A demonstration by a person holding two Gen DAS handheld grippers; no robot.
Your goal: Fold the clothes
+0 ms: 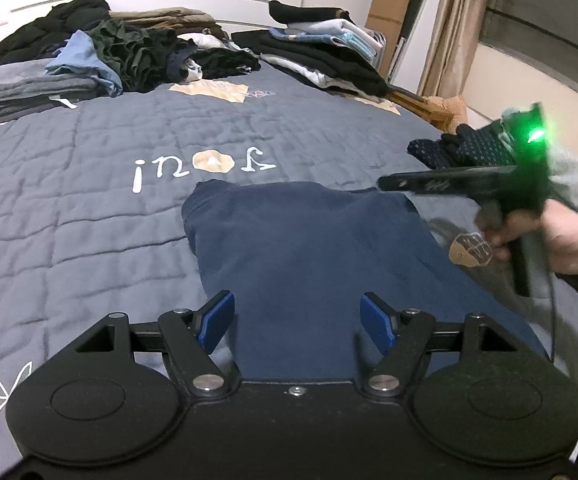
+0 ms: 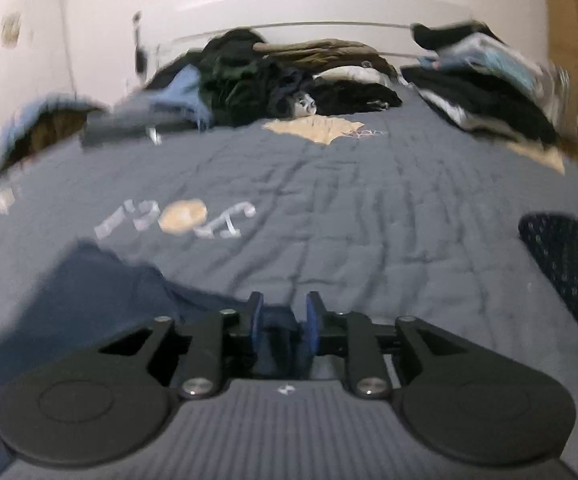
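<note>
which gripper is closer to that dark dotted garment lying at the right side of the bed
Right. The right gripper hangs just in front of the dotted garment, over the navy shirt's far right corner. The left gripper sits at the shirt's near edge, farther away.

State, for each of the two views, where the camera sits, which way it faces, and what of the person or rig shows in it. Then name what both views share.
Left wrist: on the left gripper, facing up the bed over the navy garment; shows its open fingers, plus the right gripper and hand.
Right wrist: on the right gripper, facing the headboard, blurred; only its own fingers show.
Shared: garment, quilt lettering, clothes piles.
</note>
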